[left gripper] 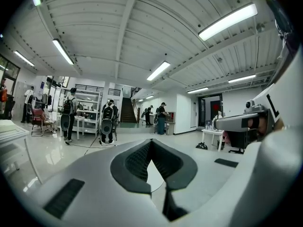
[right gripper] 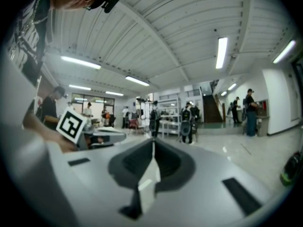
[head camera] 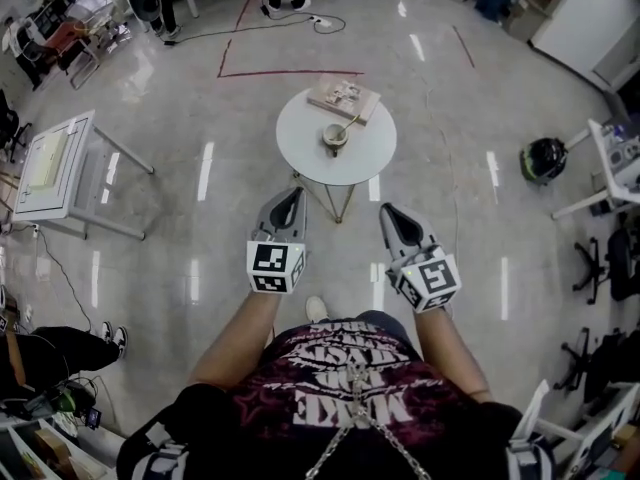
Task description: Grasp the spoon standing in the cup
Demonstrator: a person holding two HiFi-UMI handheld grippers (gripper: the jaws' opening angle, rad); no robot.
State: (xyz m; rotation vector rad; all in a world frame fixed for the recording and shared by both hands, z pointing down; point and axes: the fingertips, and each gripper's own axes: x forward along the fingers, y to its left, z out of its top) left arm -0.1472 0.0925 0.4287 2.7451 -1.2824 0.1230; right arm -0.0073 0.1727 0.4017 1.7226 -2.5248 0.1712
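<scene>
A small cup [head camera: 334,138] stands on a round white table [head camera: 300,138] ahead of me, and a spoon [head camera: 348,125] leans out of it toward the upper right. My left gripper [head camera: 291,194] and right gripper [head camera: 389,211] are held side by side short of the table's near edge, both pointing at it. Neither touches anything. In the left gripper view the jaws [left gripper: 150,142] meet at the tip with nothing between them. The right gripper's jaws [right gripper: 153,142] also meet at the tip with nothing between them. Cup and spoon are hidden in both gripper views.
A flat book or box [head camera: 344,99] lies at the table's far edge, behind the cup. A white desk [head camera: 55,163] stands at the left and a dark helmet-like object [head camera: 545,158] lies on the floor at the right. Office chairs stand at the far right, and people stand in the background.
</scene>
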